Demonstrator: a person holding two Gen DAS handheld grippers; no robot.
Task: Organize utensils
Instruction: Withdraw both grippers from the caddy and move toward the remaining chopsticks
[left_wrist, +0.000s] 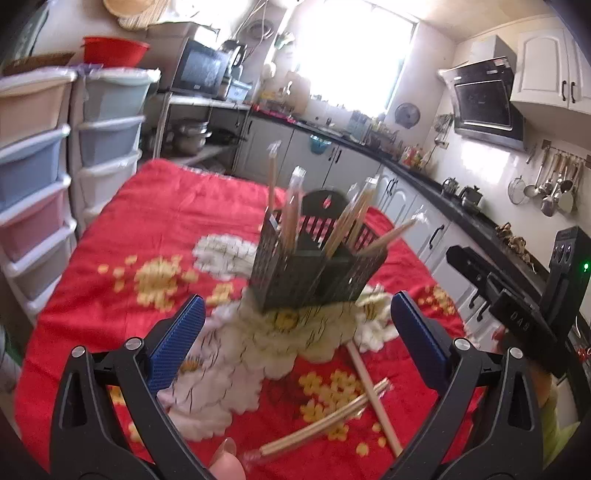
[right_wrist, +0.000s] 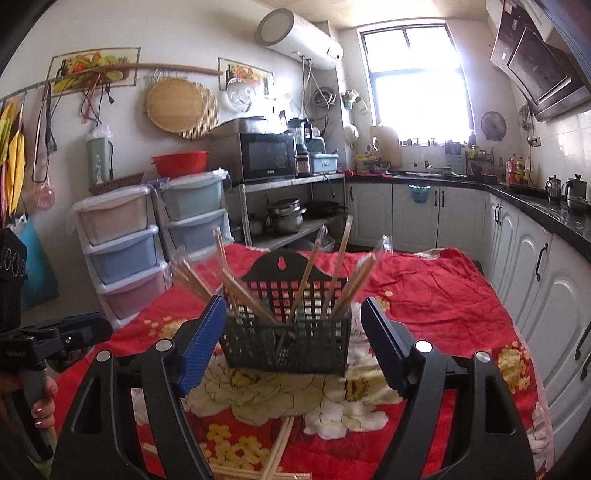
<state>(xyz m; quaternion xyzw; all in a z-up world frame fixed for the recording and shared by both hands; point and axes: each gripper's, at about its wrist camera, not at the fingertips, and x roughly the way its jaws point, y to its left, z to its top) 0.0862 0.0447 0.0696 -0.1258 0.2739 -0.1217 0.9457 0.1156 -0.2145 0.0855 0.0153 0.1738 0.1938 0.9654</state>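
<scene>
A black slatted utensil basket (left_wrist: 314, 269) stands on the red flowered tablecloth (left_wrist: 147, 221), with several wrapped chopstick pairs (left_wrist: 291, 206) upright in it. It also shows in the right wrist view (right_wrist: 291, 332). More wrapped chopsticks (left_wrist: 332, 421) lie loose on the cloth in front of it, also seen low in the right wrist view (right_wrist: 277, 450). My left gripper (left_wrist: 297, 325) is open and empty, just short of the basket. My right gripper (right_wrist: 293, 325) is open and empty, its fingers either side of the basket's front.
Stacked plastic drawer units (right_wrist: 122, 254) stand left of the table. A metal shelf with a microwave (right_wrist: 266, 155) is behind. Kitchen counters and white cabinets (right_wrist: 535, 266) run along the right. The other gripper shows at each view's edge (left_wrist: 517, 306) (right_wrist: 48, 343).
</scene>
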